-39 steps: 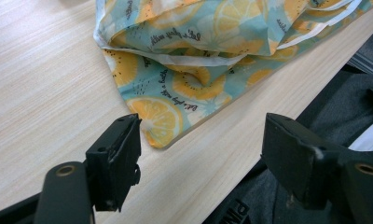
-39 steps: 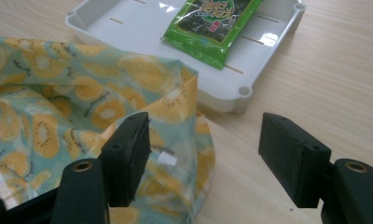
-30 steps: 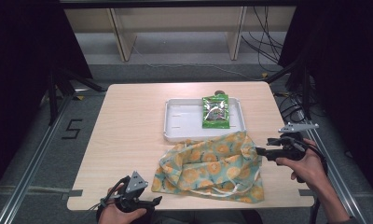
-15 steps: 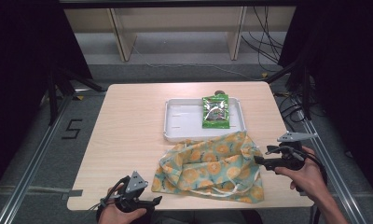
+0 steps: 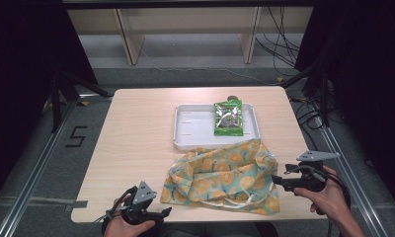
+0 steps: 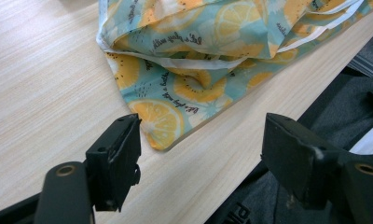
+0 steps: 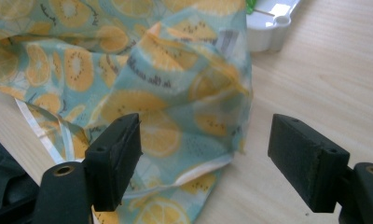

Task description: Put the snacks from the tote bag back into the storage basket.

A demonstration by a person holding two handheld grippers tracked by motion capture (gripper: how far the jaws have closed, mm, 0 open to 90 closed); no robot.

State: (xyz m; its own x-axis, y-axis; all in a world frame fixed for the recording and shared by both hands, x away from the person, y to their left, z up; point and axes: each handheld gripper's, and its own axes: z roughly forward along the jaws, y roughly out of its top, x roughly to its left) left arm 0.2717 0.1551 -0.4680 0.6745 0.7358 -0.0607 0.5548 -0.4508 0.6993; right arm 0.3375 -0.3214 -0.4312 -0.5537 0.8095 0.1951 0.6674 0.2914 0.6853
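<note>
Right tool (image 5: 279,180) lowered, jaws opening | crumpled cloth bag (image 5: 220,177) | open-jawed

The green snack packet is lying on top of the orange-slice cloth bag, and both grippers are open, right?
Not quite. The green snack packet lies in the white tray, as the high view shows, not on the cloth bag. Both the left gripper and right gripper are open.

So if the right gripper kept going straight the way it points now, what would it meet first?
Most likely the right-hand edge of the lemon-print cloth bag: the right gripper, jaws open, points straight at it, close.
</note>
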